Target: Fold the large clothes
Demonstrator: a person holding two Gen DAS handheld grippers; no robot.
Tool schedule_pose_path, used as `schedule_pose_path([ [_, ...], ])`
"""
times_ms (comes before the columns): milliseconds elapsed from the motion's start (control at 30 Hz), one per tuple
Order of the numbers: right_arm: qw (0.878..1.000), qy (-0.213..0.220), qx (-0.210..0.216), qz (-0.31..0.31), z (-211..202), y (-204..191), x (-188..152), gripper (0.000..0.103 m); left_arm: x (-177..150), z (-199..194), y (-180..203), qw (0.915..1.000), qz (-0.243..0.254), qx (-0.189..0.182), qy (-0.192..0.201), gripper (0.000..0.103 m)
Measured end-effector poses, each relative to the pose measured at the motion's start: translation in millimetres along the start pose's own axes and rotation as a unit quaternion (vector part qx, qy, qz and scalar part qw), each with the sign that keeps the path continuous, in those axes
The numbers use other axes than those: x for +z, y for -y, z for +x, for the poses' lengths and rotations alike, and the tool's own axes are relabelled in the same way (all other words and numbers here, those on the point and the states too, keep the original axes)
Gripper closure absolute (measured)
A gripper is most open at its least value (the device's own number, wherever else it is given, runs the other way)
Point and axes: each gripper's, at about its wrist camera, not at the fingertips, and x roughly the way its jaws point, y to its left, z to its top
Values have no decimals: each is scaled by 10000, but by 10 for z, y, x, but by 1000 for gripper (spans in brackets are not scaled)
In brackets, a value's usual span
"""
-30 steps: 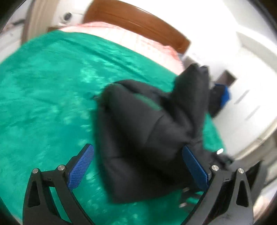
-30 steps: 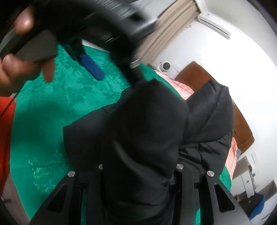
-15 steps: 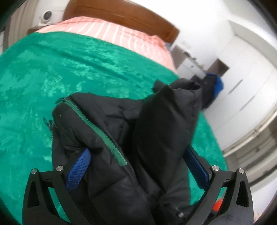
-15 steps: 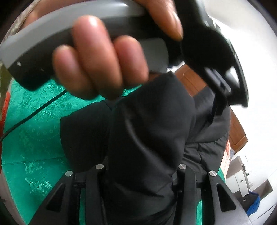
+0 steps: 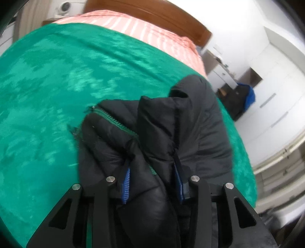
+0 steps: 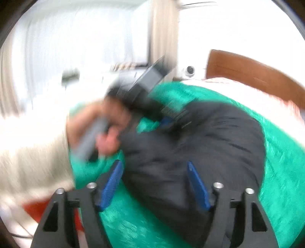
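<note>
Left gripper (image 5: 152, 183): jaws pinched narrow, clamped on a fold of the black puffer jacket (image 5: 158, 133); blue pads (image 5: 126, 183) pressed into the fabric either side. Green zipper (image 5: 116, 122) running diagonally across the jacket's left flap, just above the pinch. Jacket bunched in a heap on the green bedspread (image 5: 47, 85), toward its right edge. Pink striped sheet (image 5: 137, 28) beyond the bedspread, then the wooden headboard (image 5: 152, 13). White wardrobe (image 5: 276, 76) off to the right, with a dark and blue bundle (image 5: 244, 99) at its foot.

Right gripper (image 6: 154, 179): jaws spread wide, gripping nothing; left blue pad (image 6: 112, 183) over the bedspread (image 6: 282, 171), right pad over the jacket (image 6: 200, 145). Touching the fabric or hovering: cannot tell, right wrist view heavily motion-blurred. Left hand (image 6: 99, 129) wrapped round the other gripper's grey handle, at the jacket's far-left edge. Headboard (image 6: 257, 74) top right.
</note>
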Motion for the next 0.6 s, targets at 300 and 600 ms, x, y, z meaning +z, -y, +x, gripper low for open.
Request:
schedule_pose_path([
  [300,9868,10,-571,1519,695,1270,572,22,-253,110,-434,9991,-396,109,39,61],
  [600,9818,-809,-1233,1195,1447,1374,-45,0,-279,410,-509,9987,-500,-95,-23,53],
])
